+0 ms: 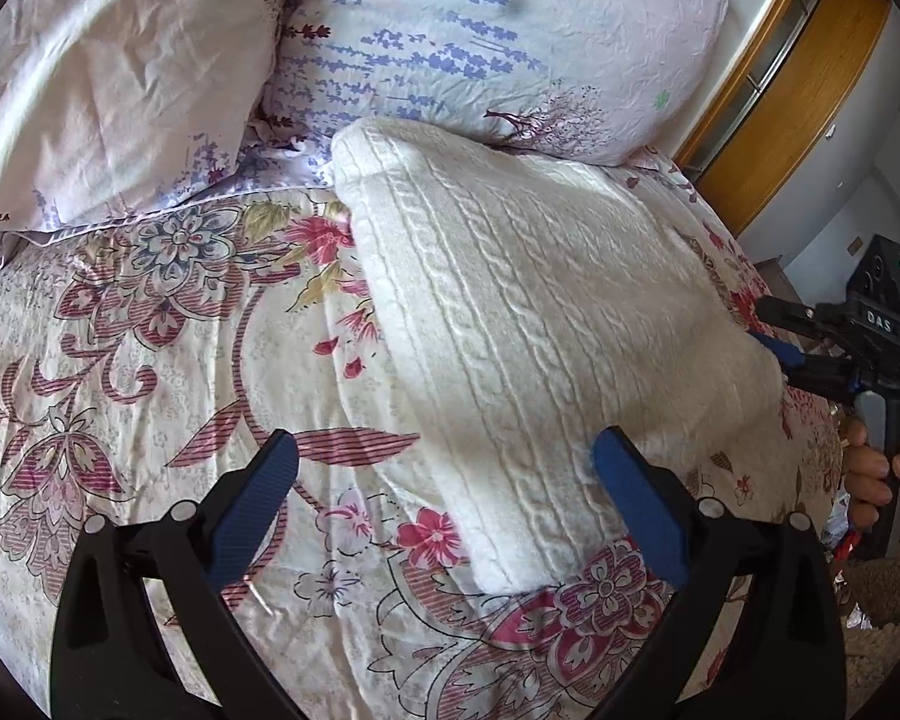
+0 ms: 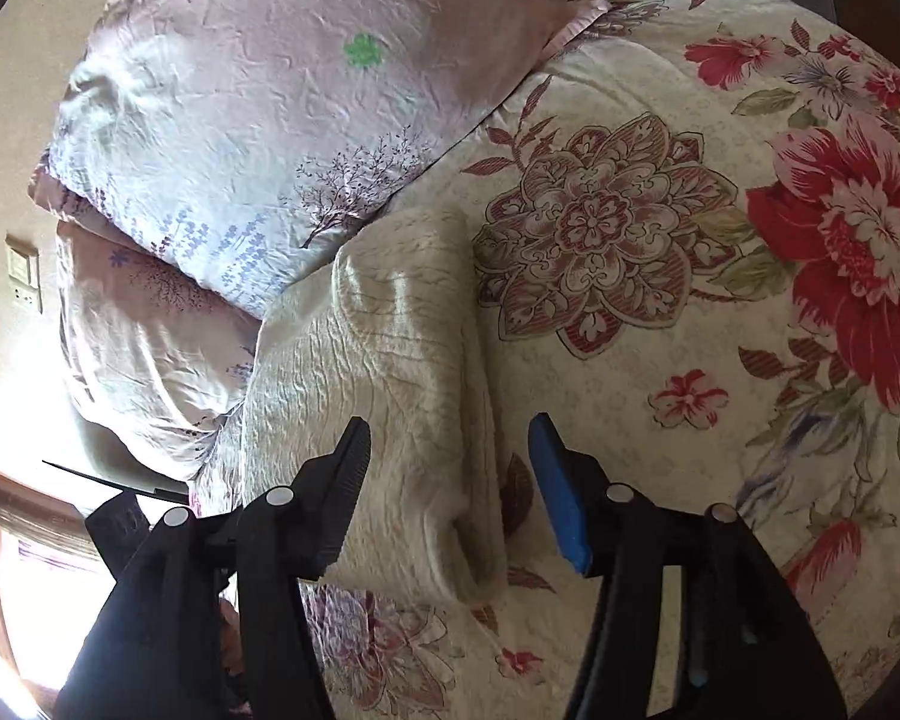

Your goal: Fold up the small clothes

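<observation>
Your left gripper (image 1: 444, 456) is released: jaws spread wide, nothing between the pads. Its right blue pad sits over the near edge of the white cable-knit sweater (image 1: 528, 324), and I can't tell whether it touches.

The sweater is folded into a rough rectangle on the floral bedspread (image 1: 150, 360). In the left wrist view it runs from about 11 o'clock at the lavender-print pillow (image 1: 480, 42) down to 5 o'clock near your pads. Its far end butts against that pillow. A second, pale pillow (image 1: 108, 78) lies at 10 o'clock.

Your right gripper (image 2: 450, 456) is also released, jaws apart and not pressing on anything. The sweater's folded edge lies under the gap, toward the left finger. In the left view, that gripper comes in at 3 o'clock, its tip at the sweater's right edge, with your hand (image 1: 876, 468) on the handle.
</observation>
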{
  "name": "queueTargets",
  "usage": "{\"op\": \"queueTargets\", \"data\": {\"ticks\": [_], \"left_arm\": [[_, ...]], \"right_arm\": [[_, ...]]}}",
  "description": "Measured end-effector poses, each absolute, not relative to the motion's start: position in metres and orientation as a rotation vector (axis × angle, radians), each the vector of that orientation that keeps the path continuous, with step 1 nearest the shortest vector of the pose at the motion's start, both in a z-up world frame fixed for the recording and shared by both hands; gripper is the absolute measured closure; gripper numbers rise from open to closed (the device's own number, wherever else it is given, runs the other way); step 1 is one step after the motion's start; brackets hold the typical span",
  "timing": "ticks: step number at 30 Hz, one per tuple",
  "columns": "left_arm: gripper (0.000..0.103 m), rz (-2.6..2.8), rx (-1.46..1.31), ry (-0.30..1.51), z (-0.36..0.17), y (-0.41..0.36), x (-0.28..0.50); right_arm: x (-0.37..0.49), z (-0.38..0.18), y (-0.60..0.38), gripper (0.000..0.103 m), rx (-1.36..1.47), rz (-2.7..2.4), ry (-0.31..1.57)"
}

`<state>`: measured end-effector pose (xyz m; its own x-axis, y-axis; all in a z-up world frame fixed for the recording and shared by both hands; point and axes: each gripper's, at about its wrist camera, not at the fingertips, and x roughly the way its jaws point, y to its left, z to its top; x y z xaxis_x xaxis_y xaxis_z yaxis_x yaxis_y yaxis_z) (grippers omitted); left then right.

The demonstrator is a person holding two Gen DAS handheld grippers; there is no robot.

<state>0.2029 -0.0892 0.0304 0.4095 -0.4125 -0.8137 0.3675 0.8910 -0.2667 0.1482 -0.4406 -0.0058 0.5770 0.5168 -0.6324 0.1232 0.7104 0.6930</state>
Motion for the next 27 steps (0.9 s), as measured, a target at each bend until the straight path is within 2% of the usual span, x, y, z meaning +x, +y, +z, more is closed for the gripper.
{"op": "queueTargets", "data": {"ticks": [7, 10, 13, 15, 21, 25, 27], "left_arm": [[0.003, -0.446, -0.054, 1.088, 0.016, -0.090, 0.205], [0.002, -0.441, -0.085, 1.099, 0.009, -0.086, 0.206], [0.002, -0.438, -0.068, 1.086, 0.007, -0.088, 0.206], [0.002, -0.440, -0.058, 1.077, 0.007, -0.089, 0.205], [0.002, -0.420, -0.019, 1.051, 0.027, -0.091, 0.204], [0.003, -0.431, -0.068, 1.041, 0.043, -0.090, 0.218], [0.003, -0.430, -0.080, 1.051, 0.046, -0.092, 0.229]], "right_arm": [[0.133, -0.012, -0.391, 0.046, 0.351, 0.159, 0.989], [0.130, -0.017, -0.382, 0.045, 0.283, 0.128, 0.976], [0.127, -0.019, -0.384, 0.038, 0.252, 0.123, 0.958], [0.130, -0.021, -0.383, 0.030, 0.217, 0.110, 0.946], [0.135, -0.010, -0.392, 0.027, 0.267, 0.103, 0.935], [0.144, 0.009, -0.412, 0.027, 0.429, 0.136, 0.906], [0.152, 0.015, -0.421, 0.022, 0.521, 0.161, 0.904]]}}
